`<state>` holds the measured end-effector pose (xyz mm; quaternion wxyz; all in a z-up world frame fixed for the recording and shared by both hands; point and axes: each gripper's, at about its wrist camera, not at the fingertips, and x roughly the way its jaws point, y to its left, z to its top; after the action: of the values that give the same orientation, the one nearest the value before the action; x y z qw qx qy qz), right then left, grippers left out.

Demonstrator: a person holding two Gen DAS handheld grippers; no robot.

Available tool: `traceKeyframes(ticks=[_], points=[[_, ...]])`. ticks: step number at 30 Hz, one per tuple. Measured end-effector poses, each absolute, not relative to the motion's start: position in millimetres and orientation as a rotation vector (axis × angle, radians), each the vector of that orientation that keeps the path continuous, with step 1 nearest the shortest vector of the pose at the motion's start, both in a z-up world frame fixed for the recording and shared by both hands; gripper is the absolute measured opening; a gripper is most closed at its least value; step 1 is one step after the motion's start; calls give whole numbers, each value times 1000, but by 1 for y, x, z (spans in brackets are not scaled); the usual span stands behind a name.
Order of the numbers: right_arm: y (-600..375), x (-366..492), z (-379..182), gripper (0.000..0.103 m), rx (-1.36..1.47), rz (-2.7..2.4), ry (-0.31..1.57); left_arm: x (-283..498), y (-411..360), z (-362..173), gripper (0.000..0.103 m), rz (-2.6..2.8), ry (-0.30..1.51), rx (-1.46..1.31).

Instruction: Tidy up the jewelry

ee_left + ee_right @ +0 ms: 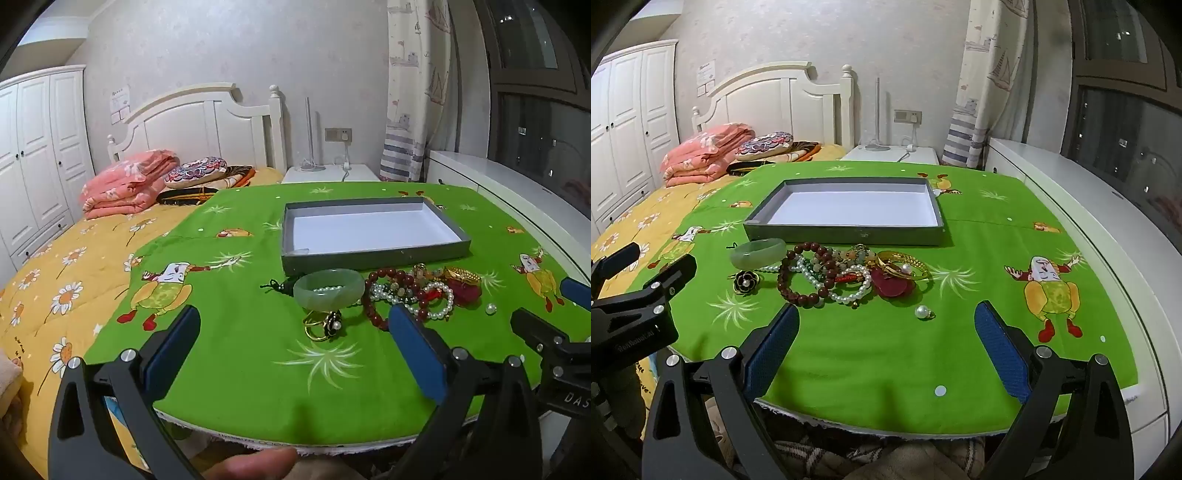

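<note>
A pile of jewelry lies on the green cloth in front of an empty grey box point(373, 255) point(842, 236) with a white floor. From the left: a jade bangle point(328, 291) point(759, 253), a black flower ring point(332, 325) point(746, 282), a dark red bead bracelet point(373, 295) point(798, 273), a pearl bracelet point(439, 306) point(849, 291), a gold bangle point(461, 275) point(905, 262) and a loose pearl point(490, 308) point(921, 312). My left gripper point(293, 312) point(657, 258) hovers open before the bangle and ring. My right gripper point(886, 308) point(546, 302) hovers open short of the pearl.
The cloth-covered table point(886, 369) ends just under both grippers. A bed with a yellow daisy quilt point(74, 266) and a folded pink blanket point(129, 184) lies to the left. A white cabinet point(1089, 206) runs along the right. A nightstand point(328, 173) stands behind.
</note>
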<state>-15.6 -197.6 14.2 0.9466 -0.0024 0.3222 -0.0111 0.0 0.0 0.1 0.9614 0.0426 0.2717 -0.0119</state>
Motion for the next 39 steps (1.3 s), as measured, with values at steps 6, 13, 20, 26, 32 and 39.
traceKeyframes(ticks=[6,13,20,26,32,39], points=[[-196,-16,14,90,-7,-24,661,0,0,0,99,-20,550,92],[-195,-16,14,90,-6,-23,662,0,-2,-8,99,-21,555,93],[-195,-16,14,90,-7,-23,661,-3,0,-4,99,-23,560,86],[-195,-16,13,90,-6,-23,662,0,3,-4,99,-28,567,78],[-194,-17,13,90,-6,-23,661,0,3,-4,99,-28,567,77],[-194,-17,14,90,-5,-22,663,0,3,-4,99,-30,568,78]])
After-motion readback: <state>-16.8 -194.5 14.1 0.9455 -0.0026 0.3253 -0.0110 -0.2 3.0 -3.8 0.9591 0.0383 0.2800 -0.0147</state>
